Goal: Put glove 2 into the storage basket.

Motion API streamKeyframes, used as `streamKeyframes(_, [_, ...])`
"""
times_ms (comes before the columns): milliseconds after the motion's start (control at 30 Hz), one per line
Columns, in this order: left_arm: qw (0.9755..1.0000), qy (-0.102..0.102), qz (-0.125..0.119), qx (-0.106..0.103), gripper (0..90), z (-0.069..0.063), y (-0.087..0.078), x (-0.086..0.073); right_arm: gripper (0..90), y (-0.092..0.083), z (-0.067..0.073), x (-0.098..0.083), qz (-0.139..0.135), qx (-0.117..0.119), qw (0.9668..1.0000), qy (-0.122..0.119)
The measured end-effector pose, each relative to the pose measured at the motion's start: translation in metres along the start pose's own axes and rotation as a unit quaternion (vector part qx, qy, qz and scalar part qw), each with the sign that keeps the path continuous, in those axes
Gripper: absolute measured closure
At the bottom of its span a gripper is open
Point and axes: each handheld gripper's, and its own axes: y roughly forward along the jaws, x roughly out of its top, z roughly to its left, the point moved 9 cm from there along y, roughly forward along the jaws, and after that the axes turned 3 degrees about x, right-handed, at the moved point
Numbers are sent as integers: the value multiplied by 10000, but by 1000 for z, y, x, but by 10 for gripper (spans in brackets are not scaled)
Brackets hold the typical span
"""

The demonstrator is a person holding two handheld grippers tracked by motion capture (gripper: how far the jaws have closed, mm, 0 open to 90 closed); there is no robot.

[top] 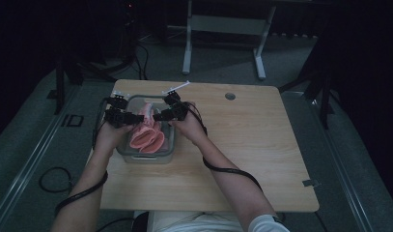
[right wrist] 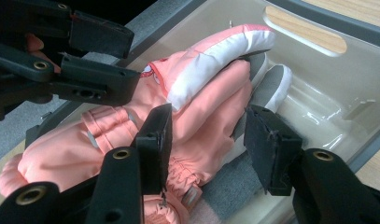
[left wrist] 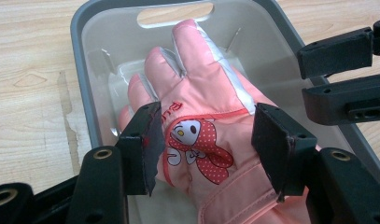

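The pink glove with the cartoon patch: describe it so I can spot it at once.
On the wooden table, near its left edge, stands a clear bin with a grey rim. Pink gloves lie inside it. The one you want lies back-up, fingers toward the bin's handle slot; it alone shows a cartoon figure in a red dotted hood, with a white stripe along one side.

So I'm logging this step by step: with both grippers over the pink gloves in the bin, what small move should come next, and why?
Probably lower the left gripper a little and close it on the top pink glove. Its jaws straddle the glove's back without visibly pressing it, and the glove lies inside the grey bin. The right gripper hangs open over the gloves too, so either could grip first.
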Motion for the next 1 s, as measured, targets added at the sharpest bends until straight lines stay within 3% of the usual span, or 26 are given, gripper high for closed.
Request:
streamKeyframes(300, [10000,21,-74,-2,428,-1,-6,3,516,-6,-2,-3,-10,-31,10000,-8])
streamKeyframes(500, [9997,104,-224,-39,428,-10,-14,10,512,-15,-6,-6,-54,-47,10000,14])
streamKeyframes(633, [9992,234,-298,-102,414,-23,-18,15,485,-24,-12,-9,-112,-79,9999,20])
streamKeyframes(867, [9973,553,-381,-283,241,-50,-22,20,397,-38,-18,-12,-228,-119,9997,-26])
streamKeyframes(1000, [9956,732,-421,-415,212,-70,-23,24,299,-53,-22,-17,-310,12,9995,-96])
